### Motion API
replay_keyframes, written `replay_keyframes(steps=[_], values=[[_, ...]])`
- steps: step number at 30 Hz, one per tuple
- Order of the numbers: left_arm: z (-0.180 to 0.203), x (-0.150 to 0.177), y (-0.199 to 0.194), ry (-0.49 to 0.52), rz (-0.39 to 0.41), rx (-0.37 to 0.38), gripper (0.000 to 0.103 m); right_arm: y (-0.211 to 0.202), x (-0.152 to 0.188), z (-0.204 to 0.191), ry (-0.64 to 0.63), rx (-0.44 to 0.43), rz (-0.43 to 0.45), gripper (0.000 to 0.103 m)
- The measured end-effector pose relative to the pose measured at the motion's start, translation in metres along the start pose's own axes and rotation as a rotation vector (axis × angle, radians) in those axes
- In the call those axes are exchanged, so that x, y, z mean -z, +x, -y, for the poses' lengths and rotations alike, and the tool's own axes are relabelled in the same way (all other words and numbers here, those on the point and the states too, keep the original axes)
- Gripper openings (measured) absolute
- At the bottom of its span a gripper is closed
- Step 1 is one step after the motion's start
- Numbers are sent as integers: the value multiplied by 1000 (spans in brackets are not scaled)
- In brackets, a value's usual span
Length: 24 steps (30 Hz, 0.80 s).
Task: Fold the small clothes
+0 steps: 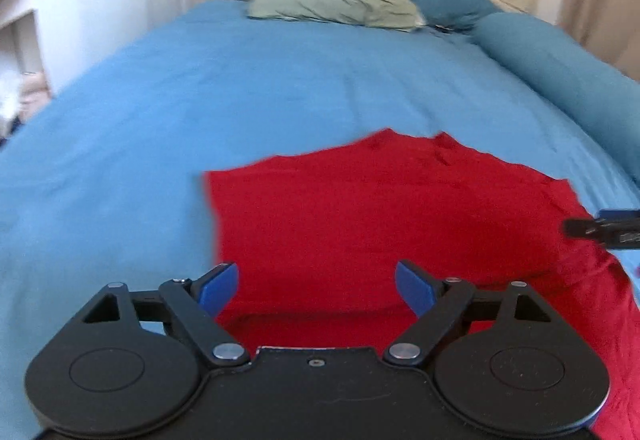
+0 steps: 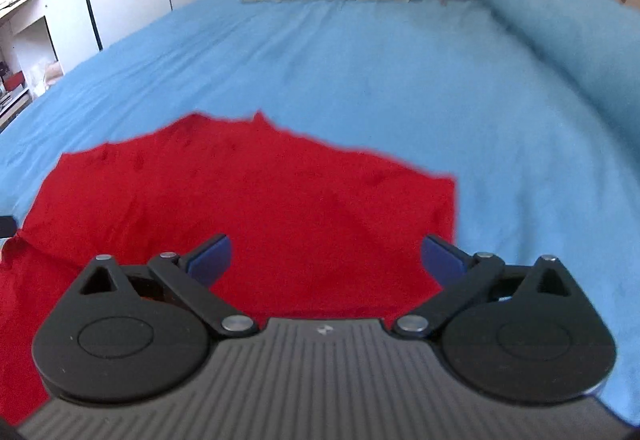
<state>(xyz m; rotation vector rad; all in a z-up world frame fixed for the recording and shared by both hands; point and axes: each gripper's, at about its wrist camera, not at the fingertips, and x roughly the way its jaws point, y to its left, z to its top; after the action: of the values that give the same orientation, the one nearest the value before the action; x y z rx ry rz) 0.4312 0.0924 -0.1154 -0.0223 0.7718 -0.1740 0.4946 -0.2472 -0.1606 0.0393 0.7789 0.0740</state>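
Red cloth point(image 1: 380, 224) lies spread flat on my blue bed sheet point(image 1: 240, 88). Both my left gripper point(image 1: 316, 286) and my right gripper point(image 2: 325, 258) hang over it, fingers wide apart, holding nothing.

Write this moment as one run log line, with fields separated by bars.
left gripper: open, above red garment | right gripper: open, above same garment | garment: spread on blue bedsheet | fold: not begun
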Motion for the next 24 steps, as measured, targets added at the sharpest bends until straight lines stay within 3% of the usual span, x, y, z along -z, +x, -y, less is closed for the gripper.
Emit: replay_keyframes(steps=[2,4,7,10,12,18,21,24], values=[[0,6,20,-8,-54,-6,89,18,7,10,56,31,-61,103],[-8,15,37,-52,-115,0,89,19,13,18,84,16,-42,103],[-11,17,37,-46,-99,21,91,18,11,18,70,11,-57,103],[-12,10,23,-18,-97,-7,90,1,5,26,62,7,-56,103],[-13,7,1,-16,-73,-28,90,-13,-1,32,69,-7,-22,103],[-28,3,-82,-11,-46,-54,97,-109,-9,48,34,-51,40,103],[-32,16,-122,6,-89,-58,98,-155,2,57,31,-50,1,103],[-40,48,-150,-42,-169,-52,98,-187,27,59,53,-32,-86,103]])
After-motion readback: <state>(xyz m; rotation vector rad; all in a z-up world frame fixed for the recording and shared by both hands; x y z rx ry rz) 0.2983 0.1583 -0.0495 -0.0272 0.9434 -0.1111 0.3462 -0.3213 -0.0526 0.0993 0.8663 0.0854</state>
